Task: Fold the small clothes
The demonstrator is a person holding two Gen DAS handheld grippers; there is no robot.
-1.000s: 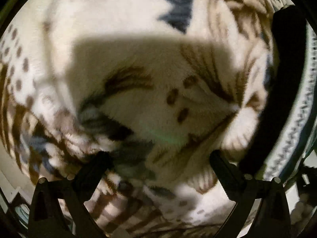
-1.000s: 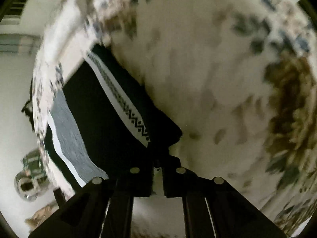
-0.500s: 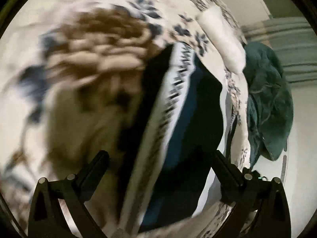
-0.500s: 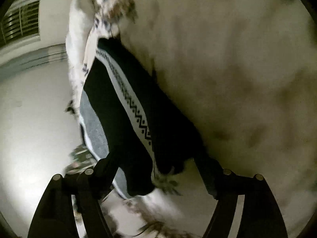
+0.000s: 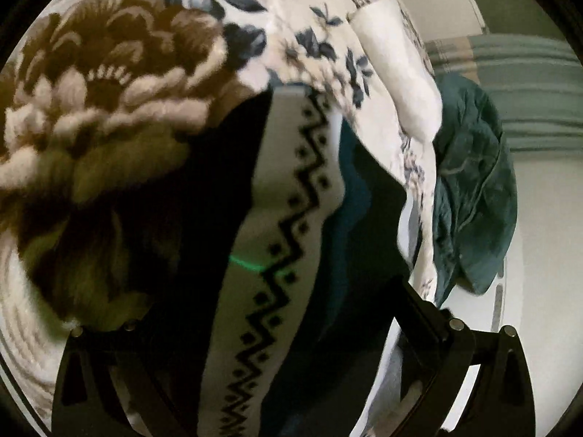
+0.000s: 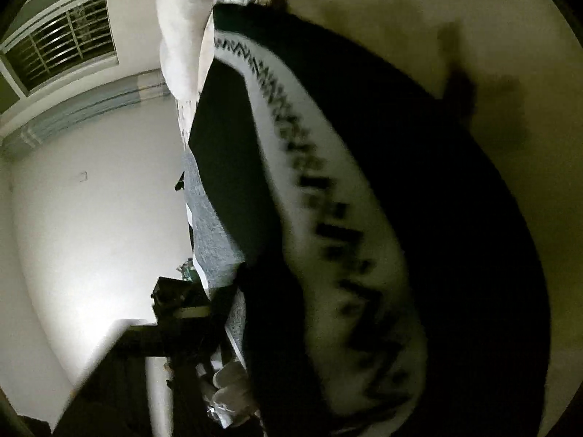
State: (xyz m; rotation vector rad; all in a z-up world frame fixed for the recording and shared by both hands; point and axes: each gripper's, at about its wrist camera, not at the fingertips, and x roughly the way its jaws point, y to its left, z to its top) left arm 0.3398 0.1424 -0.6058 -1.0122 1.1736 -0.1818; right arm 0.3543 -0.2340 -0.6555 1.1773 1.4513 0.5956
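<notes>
A small dark knit garment with a white zigzag band (image 5: 291, 218) lies on a floral blanket (image 5: 109, 73). My left gripper (image 5: 269, 313) is open, its fingers (image 5: 426, 309) spread on either side of the garment's near end, with the cloth between them. In the right wrist view the same garment (image 6: 346, 218) fills the frame, very close and blurred. The right gripper's fingers are not visible there; only a dark blurred shape (image 6: 145, 364) shows at the lower left.
A dark green cloth (image 5: 473, 189) hangs off the blanket's right edge. A white pillow (image 5: 400, 73) lies beyond the garment. A white wall and a barred window (image 6: 62, 47) show in the right wrist view.
The left gripper has moved closer, bringing the garment between its open fingers. The right gripper opened and let go of the garment, then closed in until the garment fills its view.
</notes>
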